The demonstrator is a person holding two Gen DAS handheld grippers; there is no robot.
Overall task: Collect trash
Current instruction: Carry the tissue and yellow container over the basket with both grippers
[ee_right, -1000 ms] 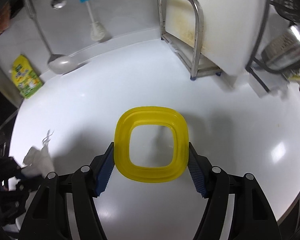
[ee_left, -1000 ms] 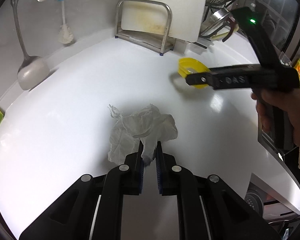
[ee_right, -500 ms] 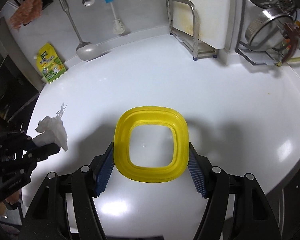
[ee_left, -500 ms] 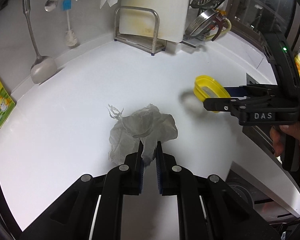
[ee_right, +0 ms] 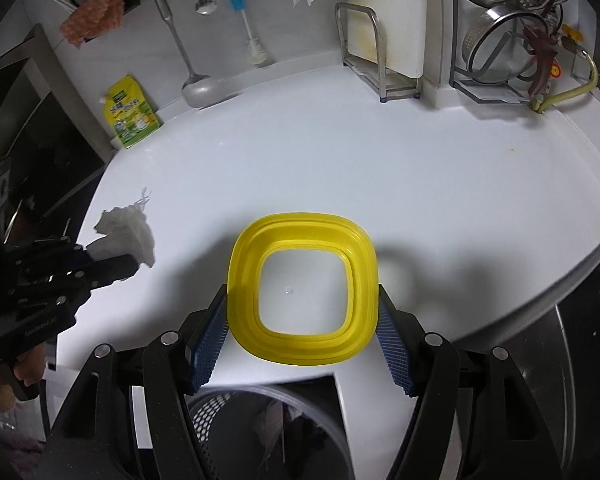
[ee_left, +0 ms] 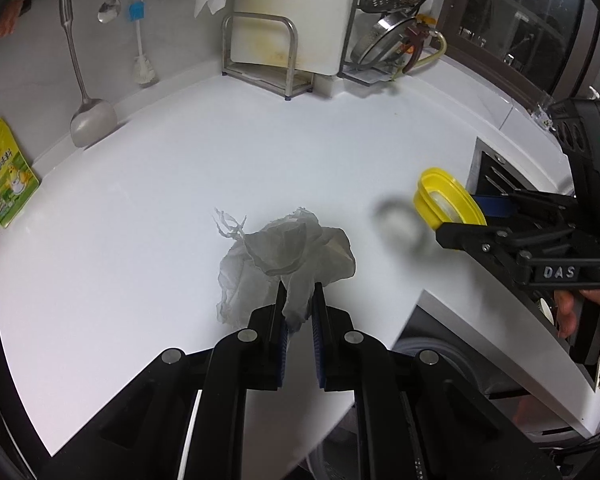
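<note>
Left gripper (ee_left: pixel 298 304), lower centre of its own view, is clamped on a crumpled white tissue (ee_left: pixel 284 256) — jaws nearly together, with only a pinch of paper between the blue pads; the bunched rest stands clear above the white countertop (ee_left: pixel 160 200).

Right gripper (ee_right: pixel 302 320) is spread wide and pressed on both sides of a yellow square lid (ee_right: pixel 302 292). Its centre is clear or open — hard to say which; the counter shows through.

In the left view, the same lid (ee_left: pixel 446 204) is seen edge-on at right, partly hidden by the black gripper body.

At the bottom of the right view, a perforated bin (ee_right: pixel 260 432) sits below the counter edge, mostly cut off by the gripper arms; its contents are too dark to make out.
</note>
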